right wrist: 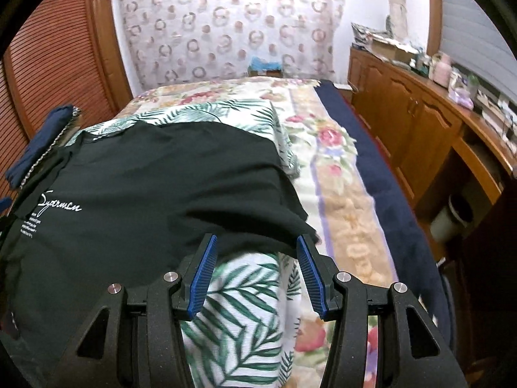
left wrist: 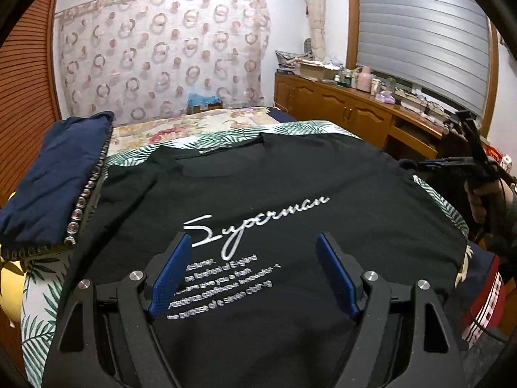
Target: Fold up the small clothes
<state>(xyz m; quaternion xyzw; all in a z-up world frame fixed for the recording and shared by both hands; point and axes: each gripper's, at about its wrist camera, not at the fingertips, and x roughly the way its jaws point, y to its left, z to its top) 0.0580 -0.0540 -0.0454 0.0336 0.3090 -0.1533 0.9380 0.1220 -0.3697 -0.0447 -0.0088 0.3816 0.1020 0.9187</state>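
Observation:
A black T-shirt (left wrist: 290,181) with white "Superman" script lies spread flat, front up, on a palm-leaf patterned pad (right wrist: 239,307) on the bed. My left gripper (left wrist: 254,237) hovers over the shirt's printed text, open, with nothing between its blue pads (left wrist: 173,274). My right gripper (right wrist: 257,239) is at the shirt's (right wrist: 145,187) right edge, open; the black hem crosses just between its fingertips, but the pads do not press it. In the left wrist view the right gripper (left wrist: 452,161) shows at the far right, held by a hand.
A folded navy garment (left wrist: 55,174) rests left of the shirt. The bed has a floral blanket (right wrist: 326,148) and a navy edge. A wooden cabinet (right wrist: 420,123) with clutter lines the right wall. A louvred wooden door (right wrist: 55,58) stands on the left.

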